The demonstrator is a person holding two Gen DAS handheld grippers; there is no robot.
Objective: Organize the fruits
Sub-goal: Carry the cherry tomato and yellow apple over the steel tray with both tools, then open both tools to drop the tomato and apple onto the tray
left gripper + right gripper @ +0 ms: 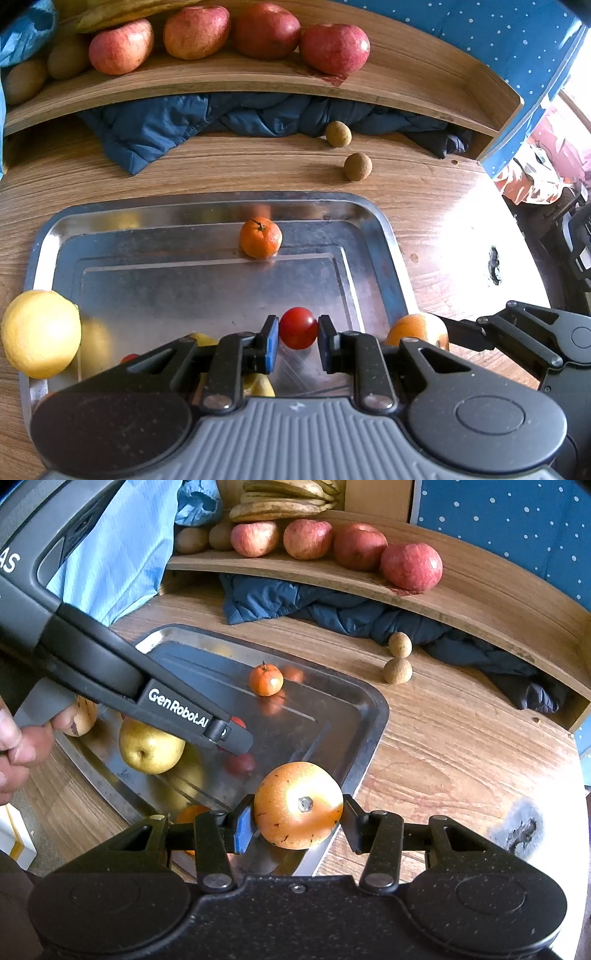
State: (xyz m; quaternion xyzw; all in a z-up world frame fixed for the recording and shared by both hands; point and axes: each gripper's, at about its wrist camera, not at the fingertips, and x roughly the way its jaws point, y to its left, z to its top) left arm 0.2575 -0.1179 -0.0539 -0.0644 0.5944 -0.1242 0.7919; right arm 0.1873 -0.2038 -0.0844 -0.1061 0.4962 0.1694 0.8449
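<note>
My left gripper (297, 338) is shut on a small red tomato (297, 328), just above the metal tray (207, 210). In the right wrist view the left gripper (236, 738) reaches over the tray and mostly hides the tomato (238, 722). My right gripper (298, 821) is shut on an orange-yellow fruit (298, 805) above the tray's (373, 716) near right corner; the same fruit (417, 328) shows at the tray's right edge in the left wrist view. A mandarin (260, 237) (266, 679), a yellow pear (149, 747) and a yellow fruit (40, 332) lie in the tray.
A wooden shelf (258, 79) at the back carries several red apples (334, 48), brown fruits and bananas (284, 498). A blue padded cloth (184, 122) lies under it. Two small brown fruits (357, 167) sit on the wooden table (443, 229) beyond the tray. A person's hand (14, 738) holds the left gripper.
</note>
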